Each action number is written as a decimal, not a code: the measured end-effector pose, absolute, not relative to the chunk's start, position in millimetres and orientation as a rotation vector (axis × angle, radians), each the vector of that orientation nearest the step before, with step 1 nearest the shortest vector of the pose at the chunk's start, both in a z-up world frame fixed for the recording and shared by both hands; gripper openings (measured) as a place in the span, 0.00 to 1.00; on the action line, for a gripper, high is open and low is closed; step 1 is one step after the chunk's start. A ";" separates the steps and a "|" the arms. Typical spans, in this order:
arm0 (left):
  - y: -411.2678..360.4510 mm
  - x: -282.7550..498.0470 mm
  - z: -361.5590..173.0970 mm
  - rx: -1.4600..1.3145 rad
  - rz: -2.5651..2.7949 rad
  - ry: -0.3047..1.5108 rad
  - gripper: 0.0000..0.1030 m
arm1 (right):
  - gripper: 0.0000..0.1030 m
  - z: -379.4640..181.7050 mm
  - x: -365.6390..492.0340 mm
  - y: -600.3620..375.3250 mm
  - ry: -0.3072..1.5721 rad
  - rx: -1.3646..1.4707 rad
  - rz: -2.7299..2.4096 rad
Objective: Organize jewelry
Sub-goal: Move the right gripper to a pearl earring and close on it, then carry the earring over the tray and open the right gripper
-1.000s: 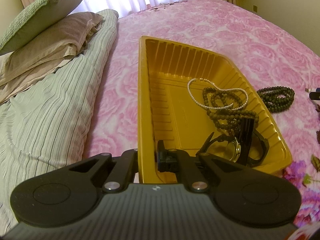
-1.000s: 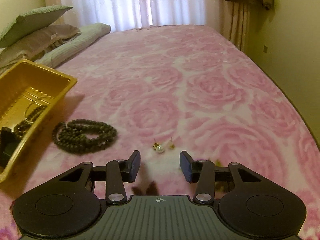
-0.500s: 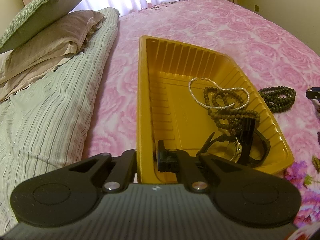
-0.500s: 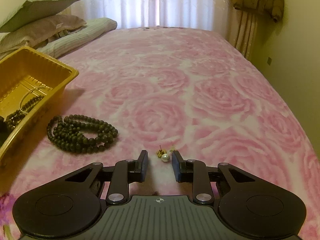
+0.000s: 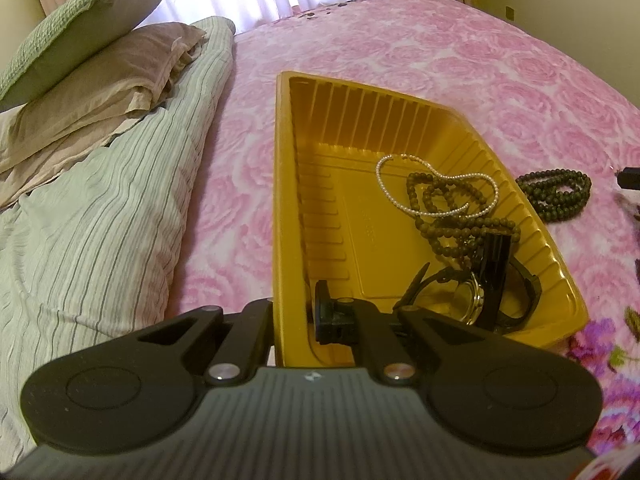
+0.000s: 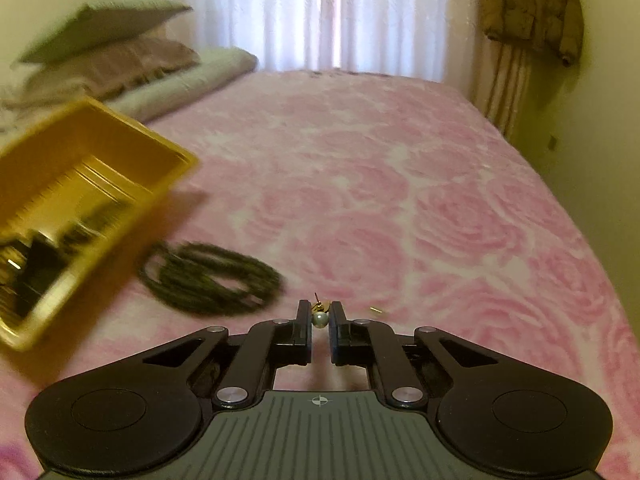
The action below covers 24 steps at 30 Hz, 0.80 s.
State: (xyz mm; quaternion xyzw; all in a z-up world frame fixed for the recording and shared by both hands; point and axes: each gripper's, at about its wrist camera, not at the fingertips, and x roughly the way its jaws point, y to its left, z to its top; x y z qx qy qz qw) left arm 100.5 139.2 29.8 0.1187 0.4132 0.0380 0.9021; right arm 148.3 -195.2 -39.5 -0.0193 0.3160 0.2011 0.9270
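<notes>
My left gripper (image 5: 294, 312) is shut on the near wall of the yellow tray (image 5: 288, 208), one finger inside and one outside. In the tray lie a pearl necklace (image 5: 436, 188), a dark bead string (image 5: 460, 232) and a black watch (image 5: 476, 300). In the right wrist view, my right gripper (image 6: 320, 320) has its jaws closing on a pearl earring (image 6: 320, 319), which sits between the pads just above the pink bedspread. A small gold piece (image 6: 375, 310) lies on the bed to its right. A coiled dark bead bracelet (image 6: 212, 278) rests beside the blurred tray (image 6: 100, 184).
Pillows (image 5: 92, 52) and a striped quilt (image 5: 100, 220) fill the bed's left side. A curtained window (image 6: 304, 12) stands beyond the bed's far end. A jacket (image 6: 532, 8) hangs on the right wall, where the bed edge (image 6: 560, 184) drops off.
The right gripper's jaws have narrowed from wide apart to pinching the pearl earring, and it has swung left and risen a little. The left gripper and tray have not moved.
</notes>
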 end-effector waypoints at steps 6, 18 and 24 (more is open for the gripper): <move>139.4 100.5 29.6 0.245 0.077 0.854 0.03 | 0.08 -7.6 128.6 -151.8 0.620 0.044 0.654; 138.9 100.2 28.7 0.244 0.076 0.851 0.03 | 0.08 -15.3 100.8 -77.3 0.633 -0.054 0.886; 139.4 99.6 29.8 0.238 0.073 0.848 0.03 | 0.08 -17.8 99.6 -62.1 0.628 -0.063 0.919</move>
